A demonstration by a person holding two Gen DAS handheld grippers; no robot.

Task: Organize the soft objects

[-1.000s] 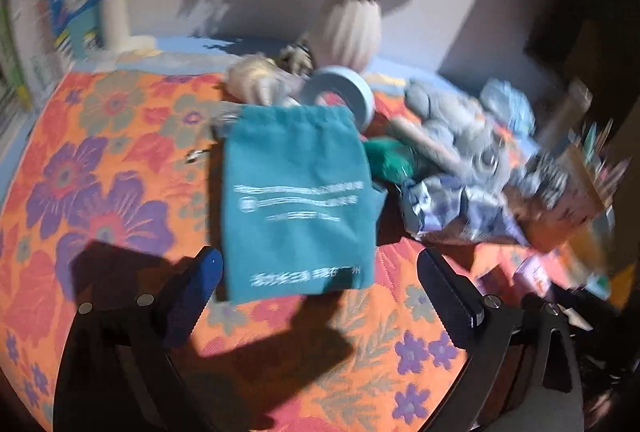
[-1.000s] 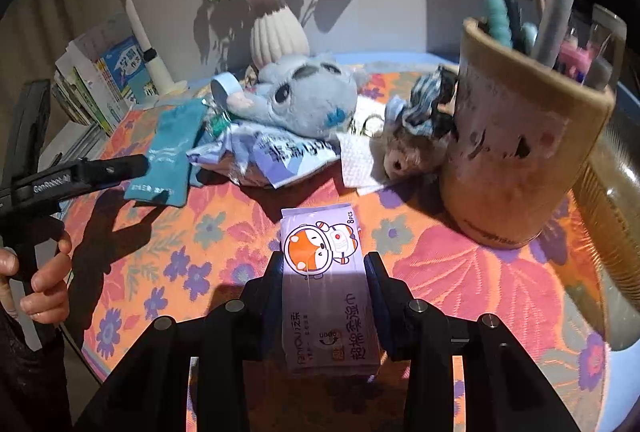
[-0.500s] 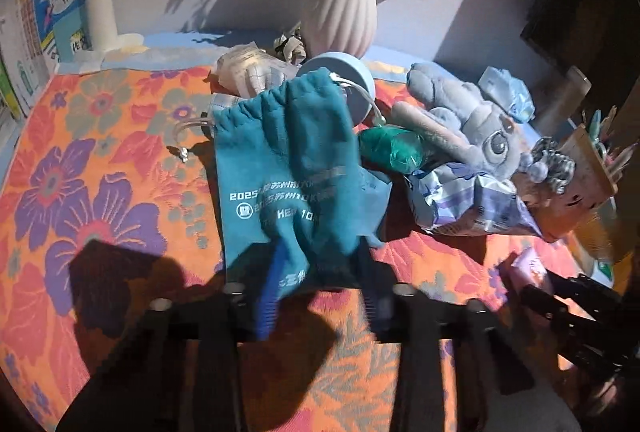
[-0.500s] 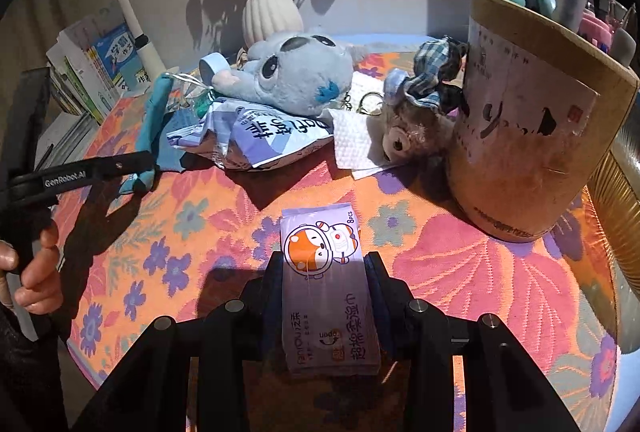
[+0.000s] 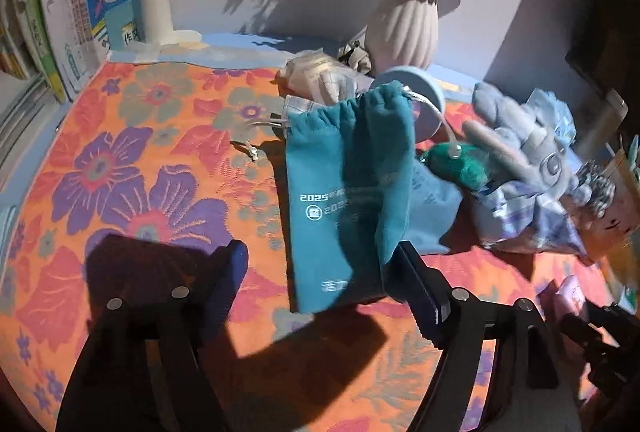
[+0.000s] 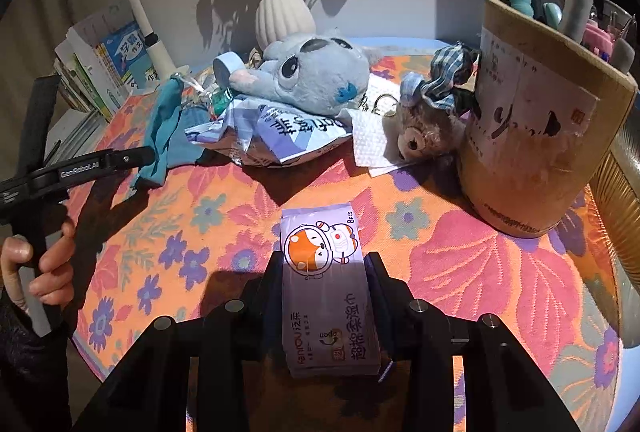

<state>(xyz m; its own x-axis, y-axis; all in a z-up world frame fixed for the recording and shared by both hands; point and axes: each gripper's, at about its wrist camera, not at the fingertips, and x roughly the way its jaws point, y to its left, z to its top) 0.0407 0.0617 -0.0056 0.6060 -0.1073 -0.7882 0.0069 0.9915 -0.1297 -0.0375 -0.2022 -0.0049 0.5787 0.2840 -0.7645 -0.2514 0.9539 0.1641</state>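
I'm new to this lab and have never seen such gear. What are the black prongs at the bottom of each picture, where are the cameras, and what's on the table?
No robot here: a person holds a two-finger gripper in each hand, each carrying a fisheye camera that looks along its fingers.

In the left wrist view, the left gripper is open around the bottom of a teal drawstring pouch.

In the right wrist view, the right gripper is shut on a wet-wipe pack.

On the flowered tablecloth lie a blue plush toy, a small brown bear, a crumpled wrapper and a pen cup.
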